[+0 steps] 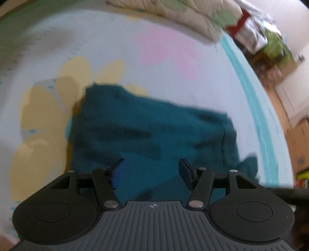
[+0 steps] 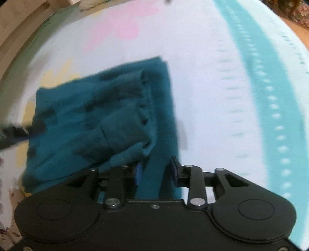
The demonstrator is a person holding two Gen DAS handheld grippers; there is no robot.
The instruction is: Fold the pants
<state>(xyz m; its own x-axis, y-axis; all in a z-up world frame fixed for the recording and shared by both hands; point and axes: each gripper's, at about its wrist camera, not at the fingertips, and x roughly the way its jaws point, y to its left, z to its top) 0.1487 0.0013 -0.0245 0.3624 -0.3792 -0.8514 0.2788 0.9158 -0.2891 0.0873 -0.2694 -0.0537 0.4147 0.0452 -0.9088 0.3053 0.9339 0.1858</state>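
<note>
Jaws: left gripper (image 1: 150, 170) released above pants (image 1: 146, 131) | right gripper (image 2: 154, 170) parted, pants fold between.

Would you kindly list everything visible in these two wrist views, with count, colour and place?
pants: one, dark teal, folded into a rough rectangle on the sheet.
bed sheet: one, white with yellow and pink patches and a turquoise band near its edge, under the pants.
quilt: one, cream with green patches, bunched at the far end of the bed.
clutter: several blurred items, red, silver and green, beyond the bed corner.
floor: orange-brown, beside the bed.
left gripper: one, black, open, above the pants.
right gripper: one, black, open, a strip of fabric between its fingers.
</note>
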